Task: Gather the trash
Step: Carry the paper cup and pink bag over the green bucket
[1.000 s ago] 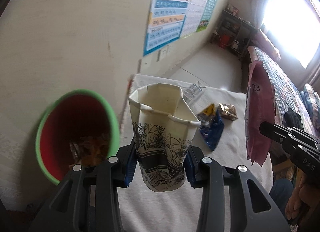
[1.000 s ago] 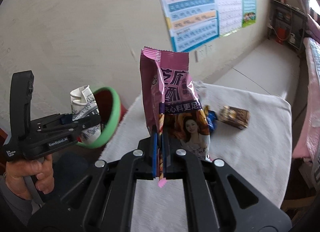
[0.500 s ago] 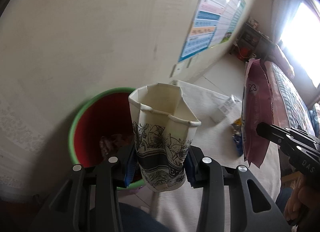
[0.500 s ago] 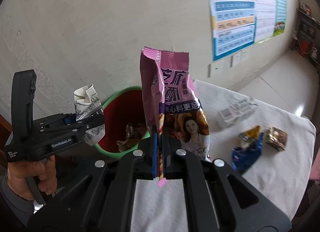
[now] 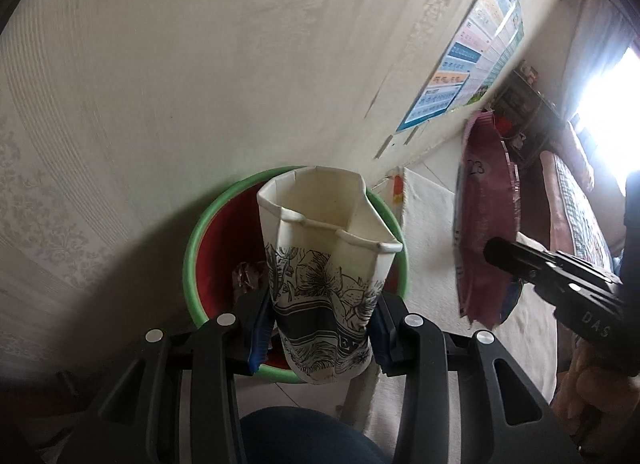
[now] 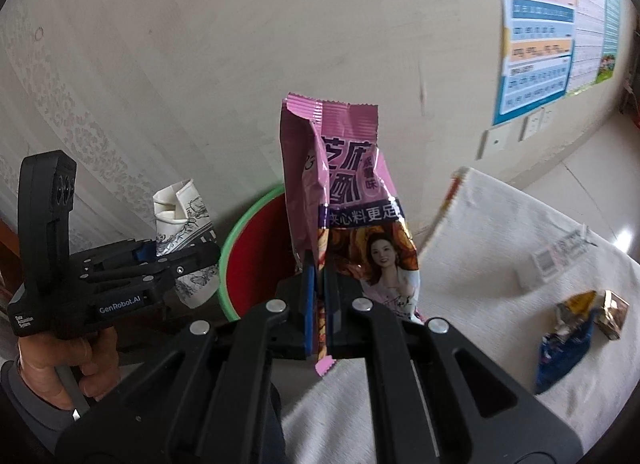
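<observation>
My left gripper (image 5: 320, 328) is shut on a crushed paper cup (image 5: 326, 264) with black flower print, held upright just over the near rim of a green-rimmed red trash bin (image 5: 196, 248) with wrappers inside. My right gripper (image 6: 318, 300) is shut on a pink snack bag (image 6: 344, 192), held upright beside the bin (image 6: 240, 240). The bag also shows in the left wrist view (image 5: 486, 224), and the cup in the right wrist view (image 6: 180, 216), to the left of the bin.
A table under a white cloth (image 6: 500, 256) stands right of the bin. On it lie a blue and gold wrapper (image 6: 564, 348), a small gold packet (image 6: 612, 314) and a white label slip (image 6: 560, 254). A wall with posters (image 6: 540, 36) is close behind.
Both grippers have swung left from over the table toward the bin. The bin has come to sit right behind the cup, and the bag is now beside it.
</observation>
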The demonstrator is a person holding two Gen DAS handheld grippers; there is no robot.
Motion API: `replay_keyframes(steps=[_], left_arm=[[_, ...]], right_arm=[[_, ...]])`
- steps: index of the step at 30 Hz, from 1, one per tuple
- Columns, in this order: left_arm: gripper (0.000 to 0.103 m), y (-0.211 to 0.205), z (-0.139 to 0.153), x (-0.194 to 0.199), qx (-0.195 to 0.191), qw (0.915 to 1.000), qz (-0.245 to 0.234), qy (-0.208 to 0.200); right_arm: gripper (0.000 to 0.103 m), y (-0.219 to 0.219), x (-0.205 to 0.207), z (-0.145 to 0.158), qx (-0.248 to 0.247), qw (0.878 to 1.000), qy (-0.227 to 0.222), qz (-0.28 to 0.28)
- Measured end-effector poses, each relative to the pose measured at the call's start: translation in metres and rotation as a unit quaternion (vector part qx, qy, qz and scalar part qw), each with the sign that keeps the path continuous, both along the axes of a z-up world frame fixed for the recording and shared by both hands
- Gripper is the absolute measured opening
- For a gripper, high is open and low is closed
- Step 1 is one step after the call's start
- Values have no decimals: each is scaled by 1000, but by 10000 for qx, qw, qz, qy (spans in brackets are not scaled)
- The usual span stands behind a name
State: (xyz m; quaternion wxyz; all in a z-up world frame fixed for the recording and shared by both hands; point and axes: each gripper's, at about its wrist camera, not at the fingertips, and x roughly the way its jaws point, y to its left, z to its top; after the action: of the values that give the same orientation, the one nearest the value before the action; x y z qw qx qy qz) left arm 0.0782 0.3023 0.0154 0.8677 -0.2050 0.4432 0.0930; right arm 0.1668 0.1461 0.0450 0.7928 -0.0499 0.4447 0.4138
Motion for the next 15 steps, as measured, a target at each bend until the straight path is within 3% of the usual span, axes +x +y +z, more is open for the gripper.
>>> replay_keyframes(steps=[15], left_arm=[[38, 37, -17, -6, -361, 9990, 248, -57]], right_arm=[[5, 30, 8, -24, -121, 9995, 162, 226]])
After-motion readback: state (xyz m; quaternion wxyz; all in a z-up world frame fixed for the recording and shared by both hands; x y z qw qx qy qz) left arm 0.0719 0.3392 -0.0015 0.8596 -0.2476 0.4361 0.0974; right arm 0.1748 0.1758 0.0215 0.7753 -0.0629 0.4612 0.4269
